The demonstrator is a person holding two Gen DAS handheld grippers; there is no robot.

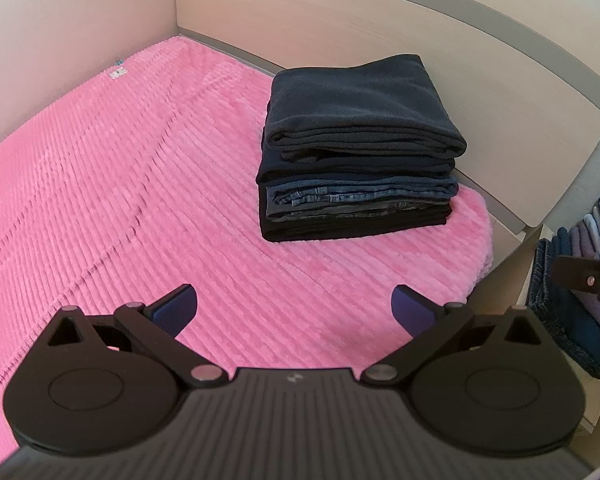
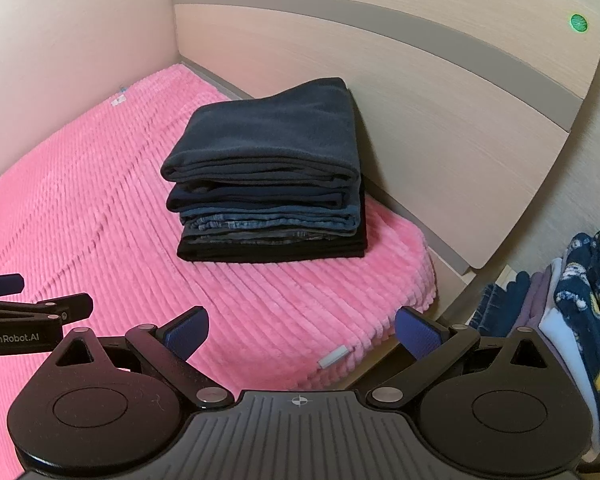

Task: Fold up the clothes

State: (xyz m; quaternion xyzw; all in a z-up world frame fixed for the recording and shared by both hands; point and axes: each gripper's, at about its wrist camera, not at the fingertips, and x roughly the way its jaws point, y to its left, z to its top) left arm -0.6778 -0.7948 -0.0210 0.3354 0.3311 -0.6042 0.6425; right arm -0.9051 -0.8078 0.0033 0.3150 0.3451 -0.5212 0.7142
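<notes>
A neat stack of folded dark clothes [image 1: 360, 152] sits on the pink ribbed blanket [image 1: 120, 184] near the headboard; a dark grey fleece is on top, jeans in the middle, black cloth at the bottom. The stack also shows in the right wrist view [image 2: 268, 184]. My left gripper [image 1: 294, 310] is open and empty above the blanket, short of the stack. My right gripper [image 2: 302, 330] is open and empty over the bed's front corner. The left gripper's side [image 2: 24, 312] shows at the left edge of the right wrist view.
A wooden headboard [image 2: 420, 92] stands behind the stack and a wall [image 1: 60, 40] runs along the left. A pile of unfolded clothes [image 2: 572, 320], blue patterned, white and purple, lies off the bed at the right; it also shows in the left wrist view [image 1: 580, 300].
</notes>
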